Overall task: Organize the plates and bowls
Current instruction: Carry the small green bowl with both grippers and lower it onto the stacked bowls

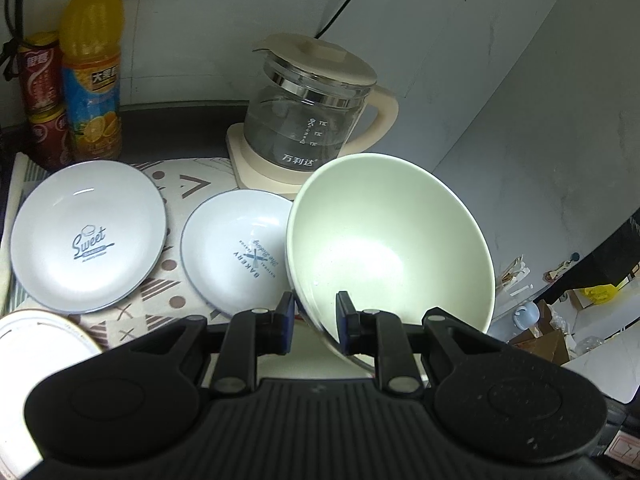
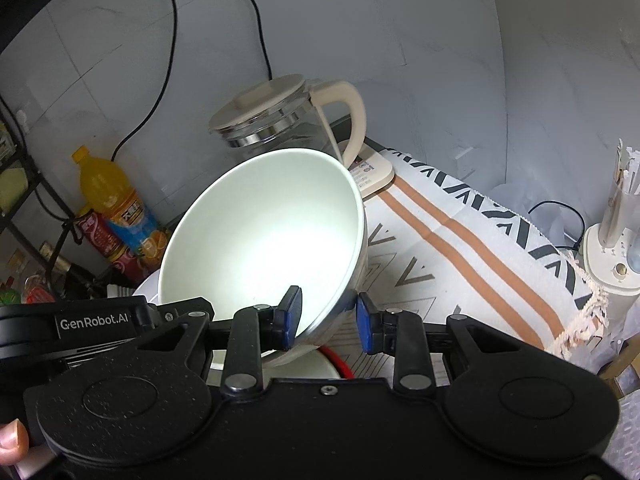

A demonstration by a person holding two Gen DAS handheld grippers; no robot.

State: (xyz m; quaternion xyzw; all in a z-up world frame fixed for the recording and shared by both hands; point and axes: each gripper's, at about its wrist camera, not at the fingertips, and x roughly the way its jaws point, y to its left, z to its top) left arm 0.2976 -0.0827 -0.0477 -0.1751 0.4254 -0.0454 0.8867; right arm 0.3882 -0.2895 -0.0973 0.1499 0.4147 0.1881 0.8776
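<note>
Grey tiled wall and a dark counter frame the scene, with a patterned cloth [image 1: 176, 280] spread under the dishes and a glass kettle [image 1: 308, 120] standing behind them. Little looks sorted so far: two blue-rimmed plates, the "Sweet" plate [image 1: 88, 236] and the "Bakery" plate [image 1: 236, 252], lie apart on the cloth rather than stacked.

Each gripper carries a pale bowl, tilted and lifted. The left gripper [image 1: 316, 320] has its blue pads astride the rim of the left bowl [image 1: 388, 240]; the right gripper [image 2: 328, 316] straddles the rim of the right bowl [image 2: 264, 236] (one pad inside, one outside). Both appear clamped, though the contact itself sits in shadow.

Stacking plates and nesting bowls remains, I judge. Another white dish [image 1: 40, 332] is cut off at the lower left, and something red-rimmed [image 2: 336, 360] hides beneath the right bowl.
</note>
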